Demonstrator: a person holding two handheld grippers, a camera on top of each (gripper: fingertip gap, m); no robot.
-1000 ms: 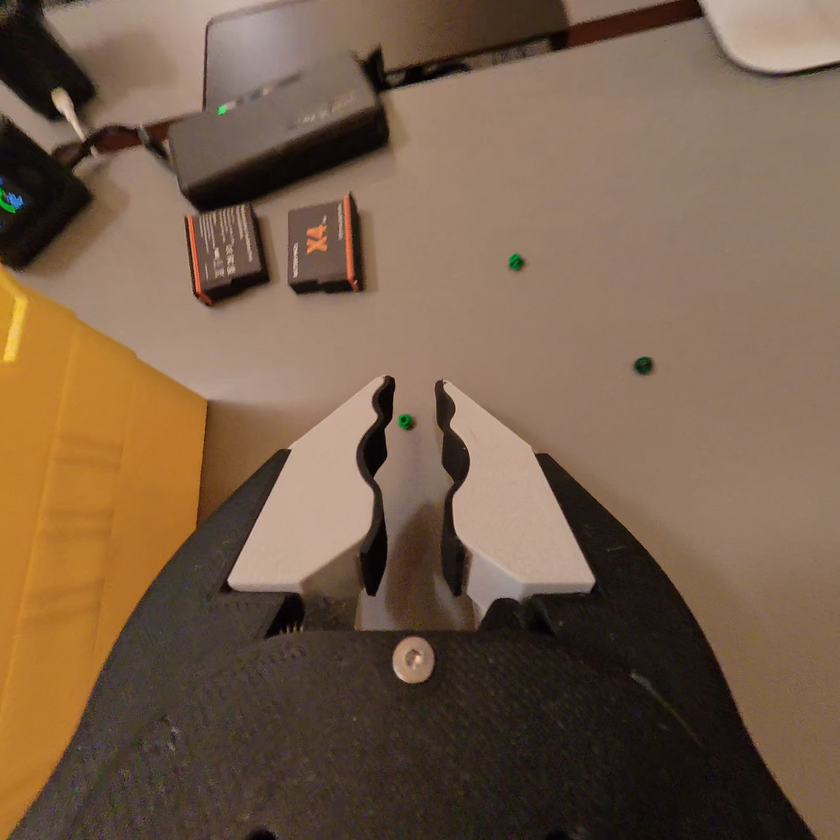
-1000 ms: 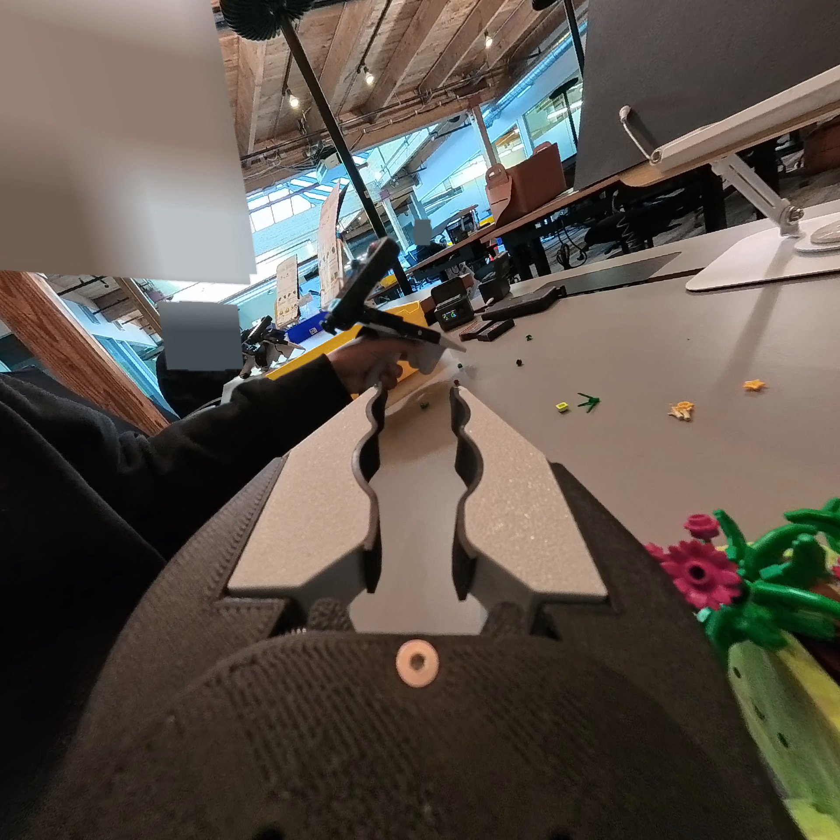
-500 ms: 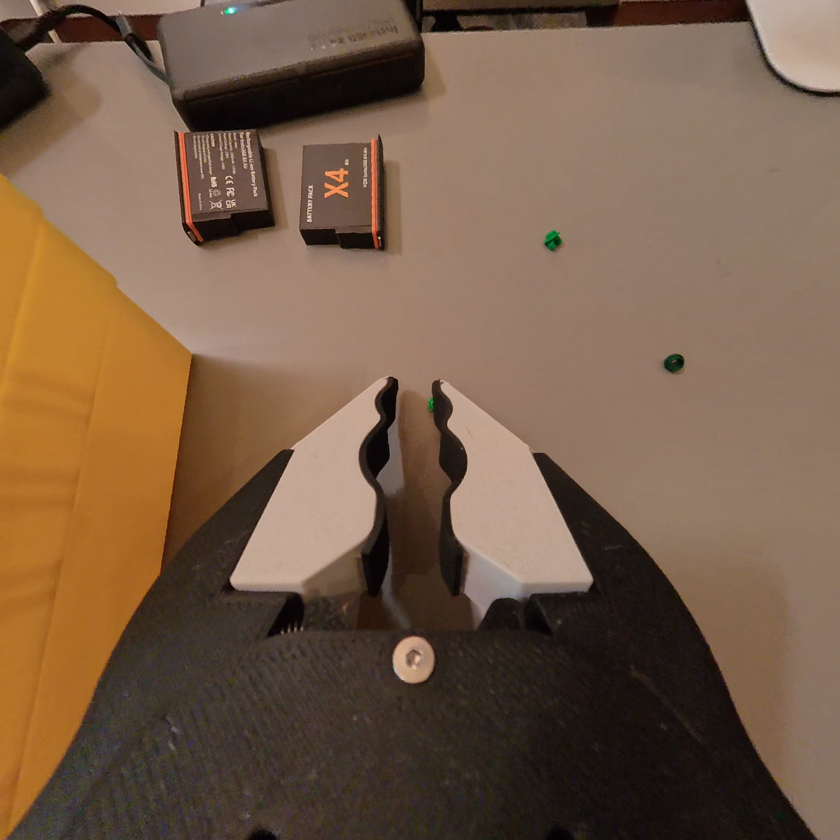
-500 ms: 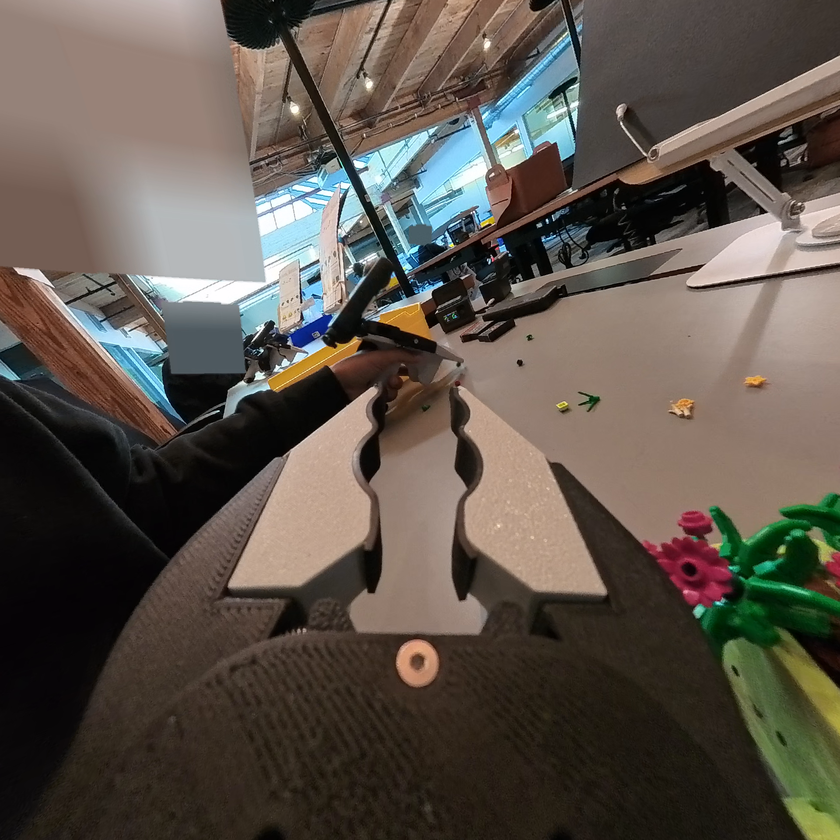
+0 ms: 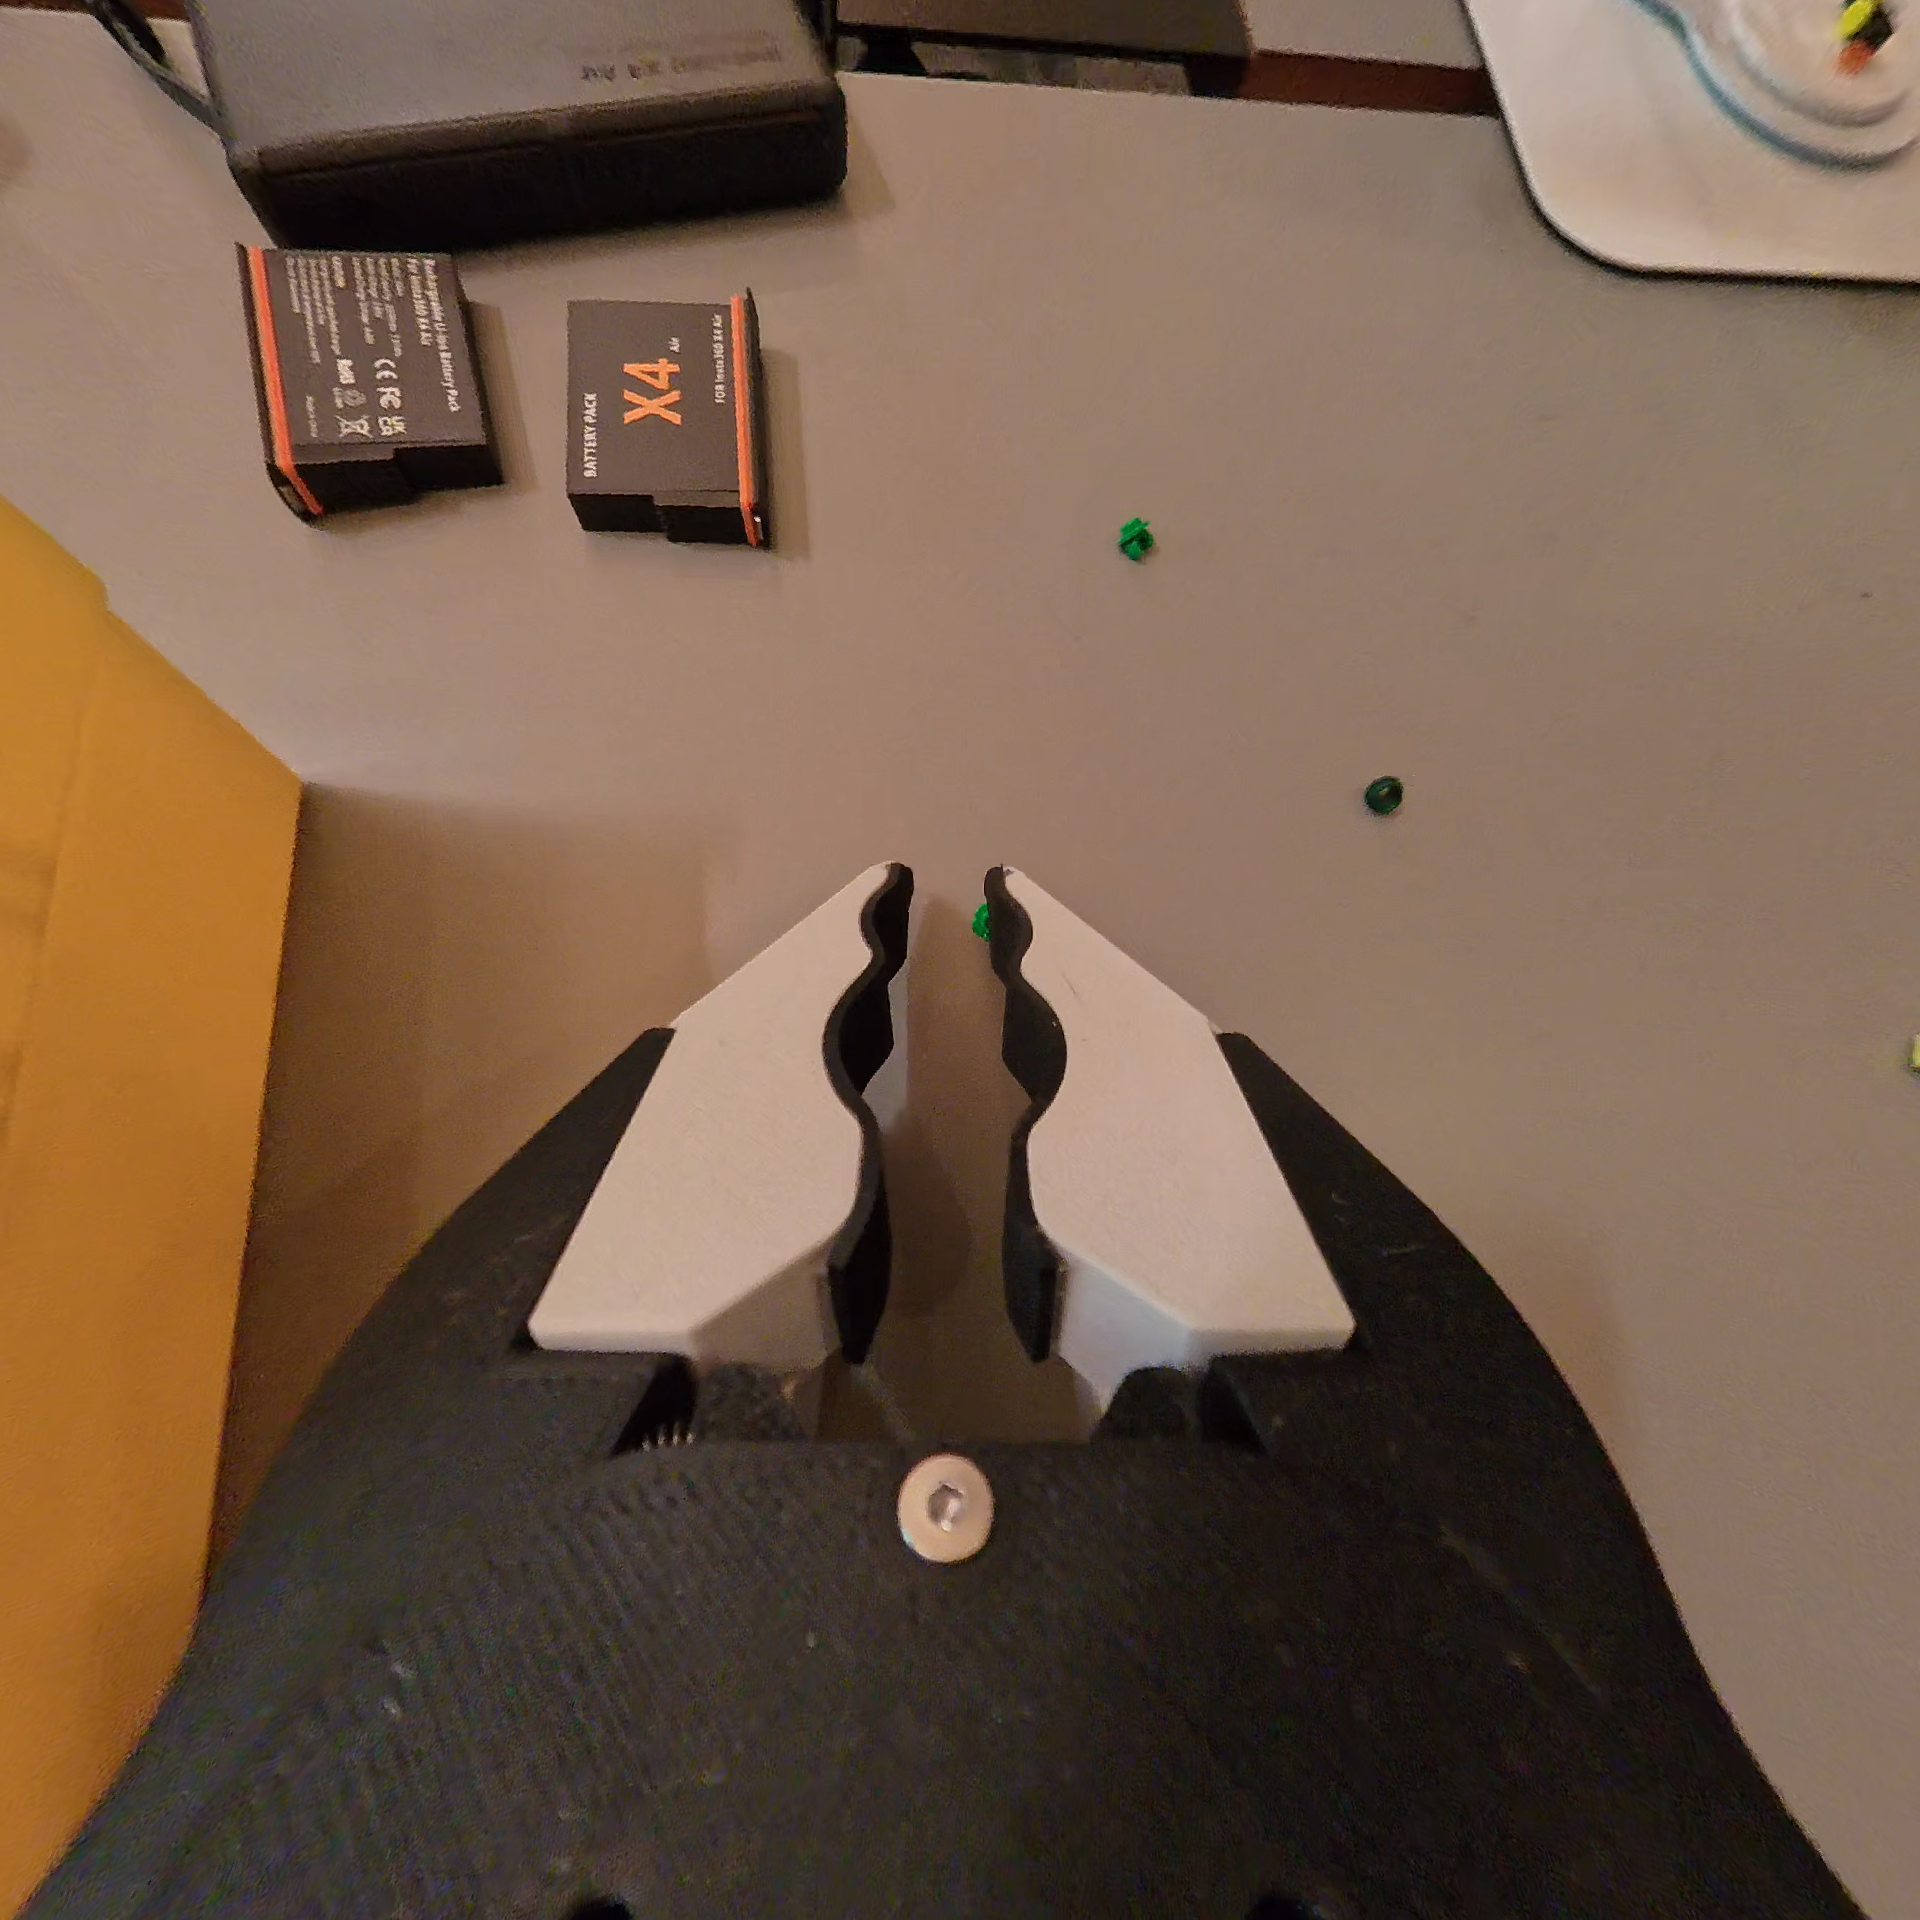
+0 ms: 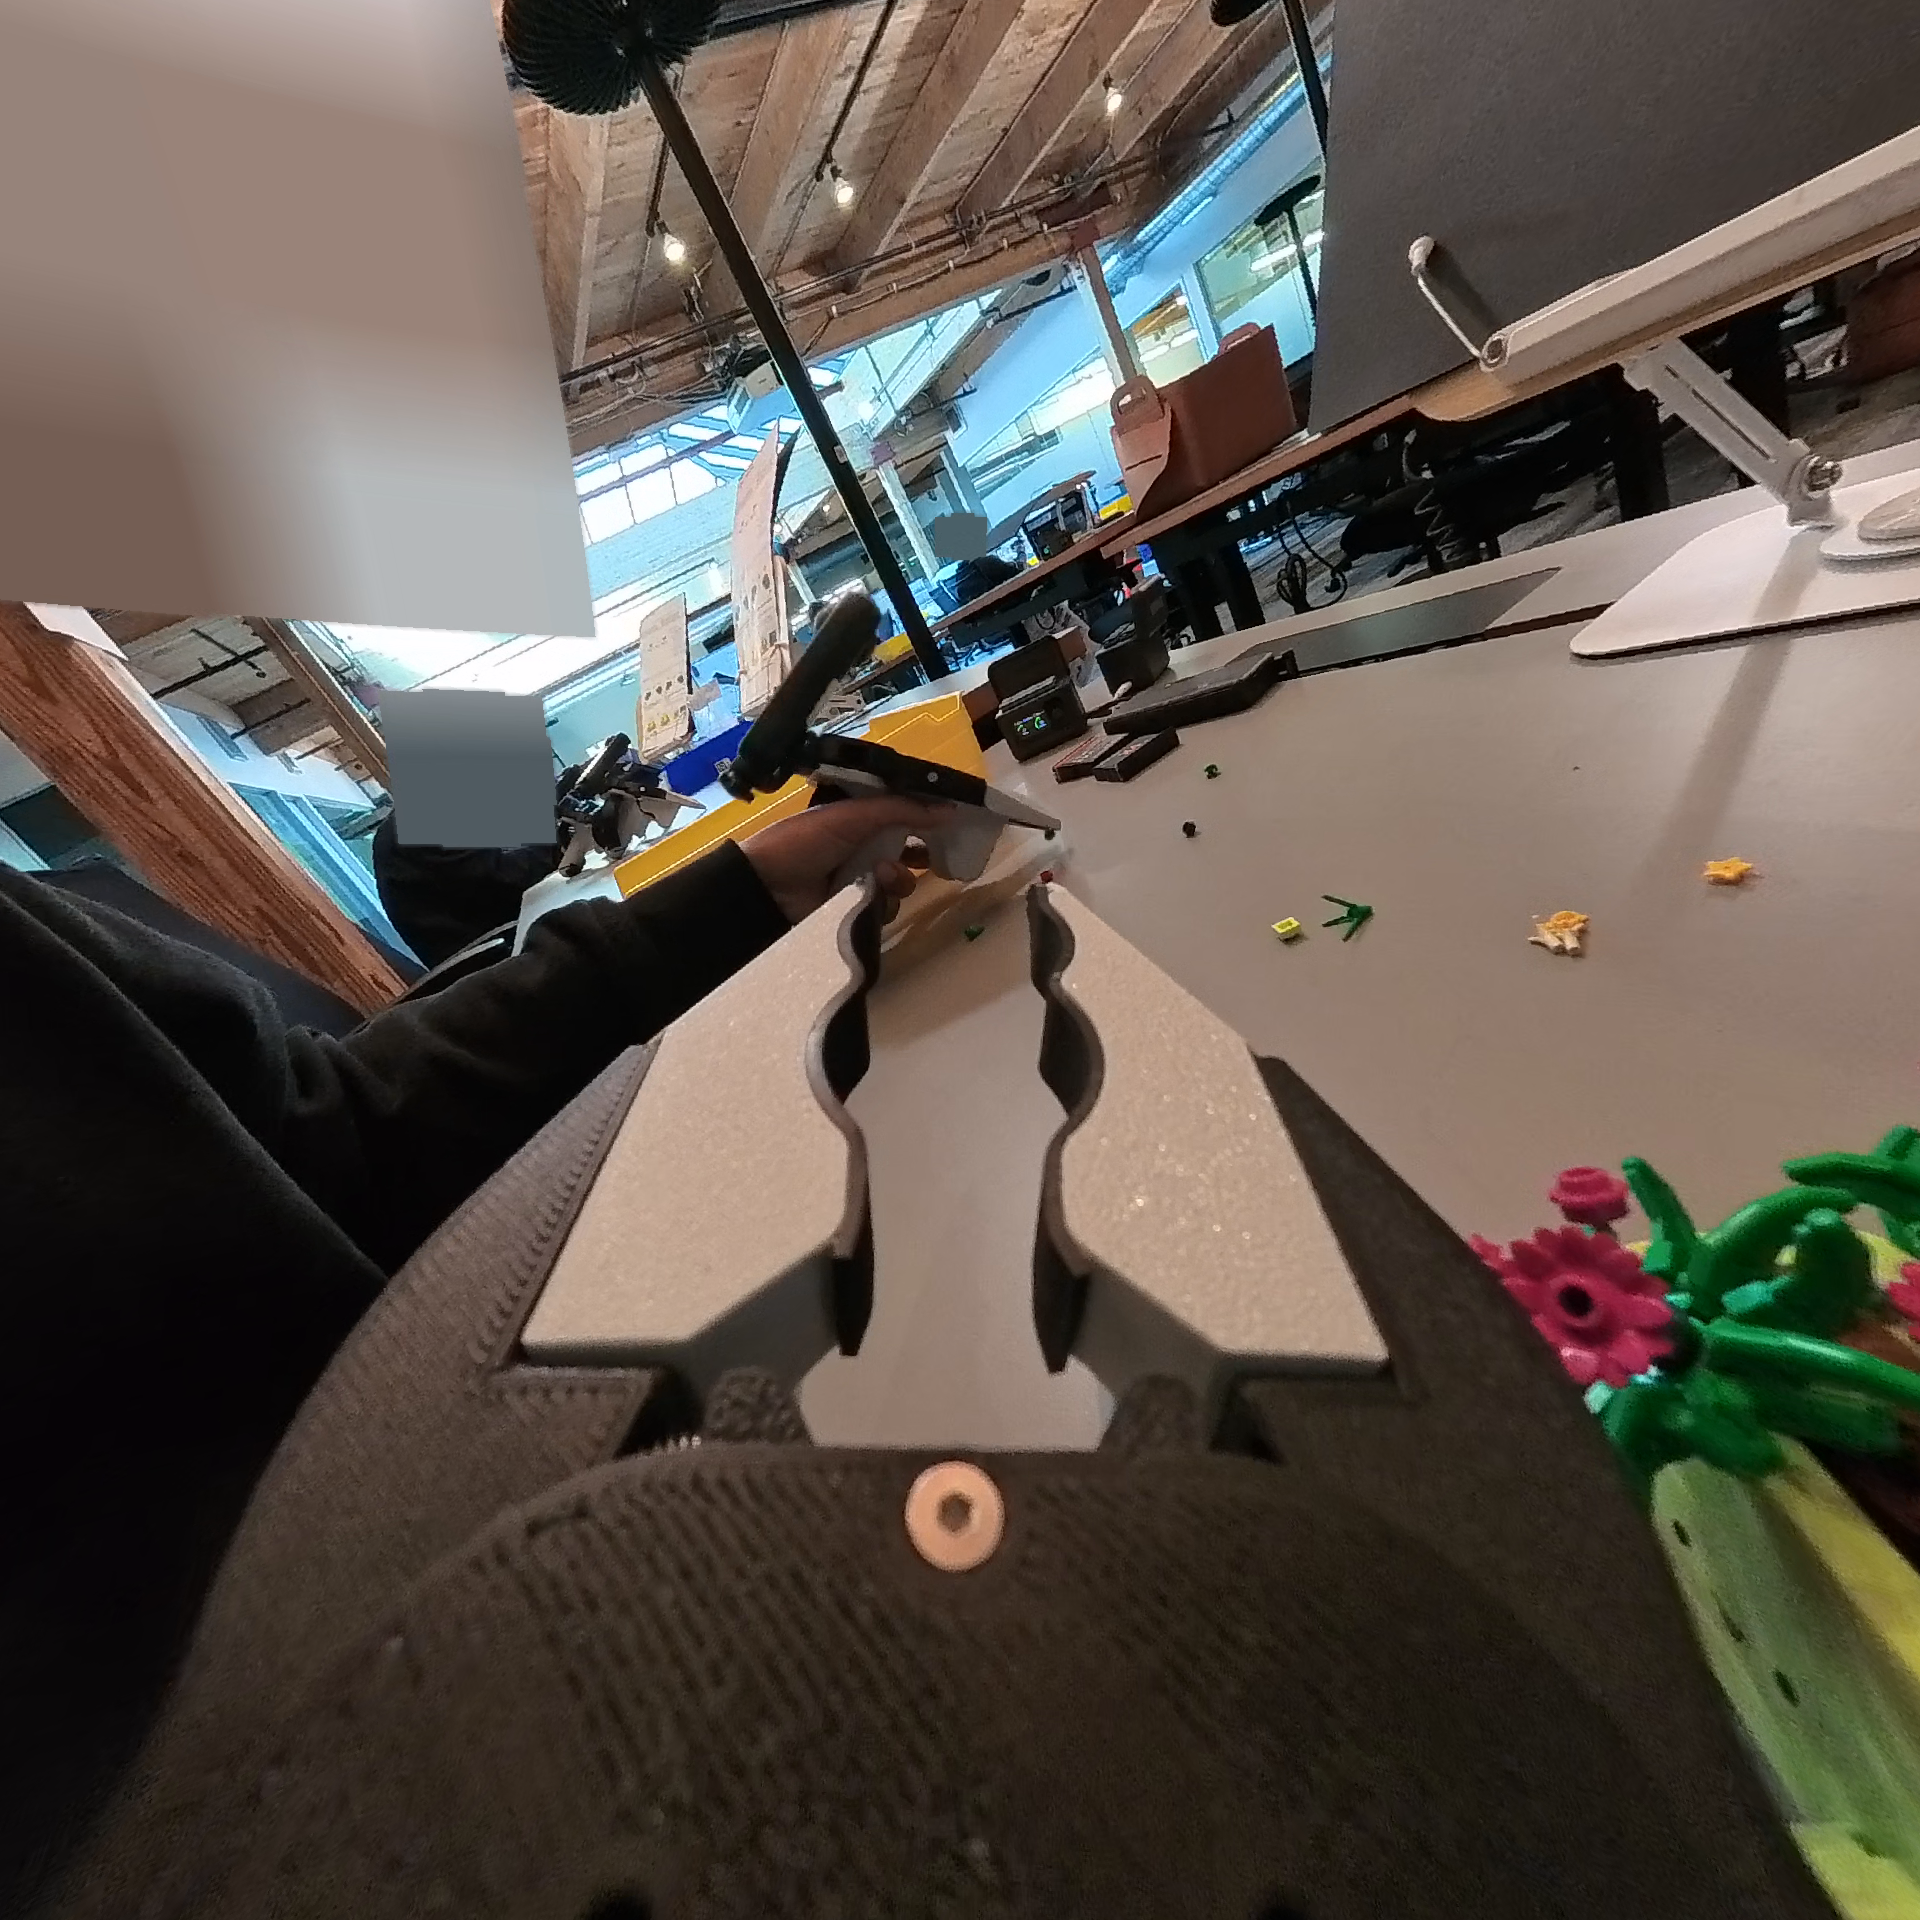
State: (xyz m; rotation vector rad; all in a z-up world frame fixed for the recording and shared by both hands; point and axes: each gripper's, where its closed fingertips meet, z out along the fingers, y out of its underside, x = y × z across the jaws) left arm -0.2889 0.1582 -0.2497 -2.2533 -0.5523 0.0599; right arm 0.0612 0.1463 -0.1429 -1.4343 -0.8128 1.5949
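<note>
My left gripper [image 5: 948, 883] points down at the grey table [image 5: 1351, 1143] with its jaws a narrow gap apart. A tiny green piece [image 5: 980, 921] sits in that gap against the inner edge of the right fingertip; the left finger does not touch it. In the right wrist view a hand holds the left gripper [image 6: 1023, 816] low over the table. My right gripper [image 6: 948, 902] is open and empty, hovering over the table's near side. A toy-brick flower build [image 6: 1579, 1299] with pink blooms, green stems and a lime base sits just right of it.
Two black batteries [image 5: 369, 379] [image 5: 665, 416] and a black box [image 5: 520, 114] lie ahead. A yellow bin [image 5: 104, 1039] is at the left, a white stand base [image 5: 1714, 156] far right. Loose green pieces [image 5: 1135, 540] [image 5: 1382, 795] and small yellow bits [image 6: 1558, 928] are scattered about. The white stand base [image 5: 1714, 156] lies some 35 centimetres from my left tips, 40 centimetres from my right tips.
The left gripper's jaws have narrowed around the tiny green piece, which now sits against the right fingertip. The view shifted slightly toward the batteries. The right gripper has hardly moved.
</note>
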